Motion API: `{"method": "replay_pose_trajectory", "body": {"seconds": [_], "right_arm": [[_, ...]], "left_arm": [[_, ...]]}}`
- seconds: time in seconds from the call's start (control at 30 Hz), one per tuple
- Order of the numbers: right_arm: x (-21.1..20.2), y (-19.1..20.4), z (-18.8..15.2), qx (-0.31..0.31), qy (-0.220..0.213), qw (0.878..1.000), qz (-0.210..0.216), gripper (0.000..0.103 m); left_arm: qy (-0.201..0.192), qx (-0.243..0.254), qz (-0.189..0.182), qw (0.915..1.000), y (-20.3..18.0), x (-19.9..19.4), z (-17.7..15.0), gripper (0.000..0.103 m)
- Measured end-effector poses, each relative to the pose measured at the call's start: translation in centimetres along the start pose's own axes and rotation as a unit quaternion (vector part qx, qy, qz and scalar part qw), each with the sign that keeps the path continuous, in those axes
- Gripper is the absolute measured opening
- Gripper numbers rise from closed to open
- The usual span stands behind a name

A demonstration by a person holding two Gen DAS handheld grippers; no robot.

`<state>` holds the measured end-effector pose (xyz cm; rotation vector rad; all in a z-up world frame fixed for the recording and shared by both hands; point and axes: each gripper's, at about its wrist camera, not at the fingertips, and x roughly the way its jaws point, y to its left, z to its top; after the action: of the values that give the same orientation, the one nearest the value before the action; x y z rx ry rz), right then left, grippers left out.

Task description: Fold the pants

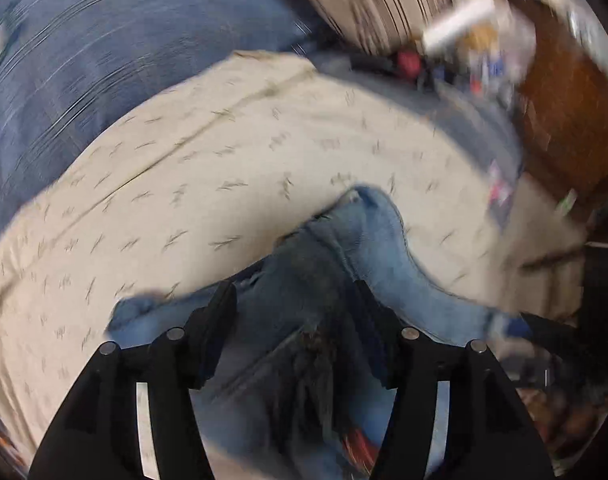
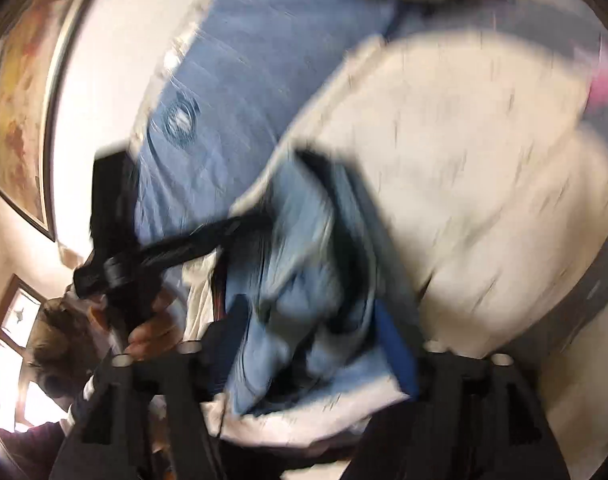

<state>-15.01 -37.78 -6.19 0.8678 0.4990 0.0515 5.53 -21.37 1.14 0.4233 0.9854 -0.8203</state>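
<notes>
Light blue jeans (image 1: 368,236) lie bunched on a cream patterned bed cover (image 1: 264,152). My left gripper (image 1: 294,292) points down at them, fingers apart, with a dark fold of denim filling the gap between them. In the right wrist view the same jeans (image 2: 300,280) are a crumpled heap in front of my right gripper (image 2: 312,312), whose jaws stand wide on either side of the cloth without visibly pinching it. A person's hand (image 2: 152,328) holds the left tool at the left of that heap. Both views are motion-blurred.
A blue blanket (image 1: 104,60) covers the bed beyond the cream cover. A striped pillow (image 1: 384,0) and small clutter (image 1: 464,52) lie at the far end, beside brown wooden furniture (image 1: 564,100). A framed picture (image 2: 24,100) hangs on the wall at left, above a window (image 2: 16,320).
</notes>
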Motion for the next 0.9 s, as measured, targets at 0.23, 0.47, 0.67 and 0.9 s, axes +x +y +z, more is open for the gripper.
{"method": "replay_pose_trajectory", "body": {"seconds": [0.23, 0.47, 0.67, 0.9], "right_arm": [[7.7, 1.5, 6.4, -0.046, 0.049, 0.998, 0.004, 0.086], [12.3, 6.0, 6.4, -0.190, 0.096, 0.976, -0.038, 0.018], [13.9, 1.5, 6.5, -0.178, 0.118, 0.969, -0.128, 0.031], [5.4, 5.2, 5.7, -0.190, 0.082, 0.978, -0.020, 0.040]], "left_arm": [[-0.014, -0.237, -0.002, 0.9714, 9.9, -1.6, -5.8, 0.085], [0.003, -0.283, -0.033, 0.9585, 9.2, 0.5, -6.4, 0.077], [0.022, -0.271, 0.053, 0.9610, 8.5, 5.0, -5.1, 0.101], [0.014, -0.340, -0.031, 0.9397, 10.8, -0.5, -8.4, 0.088]]}}
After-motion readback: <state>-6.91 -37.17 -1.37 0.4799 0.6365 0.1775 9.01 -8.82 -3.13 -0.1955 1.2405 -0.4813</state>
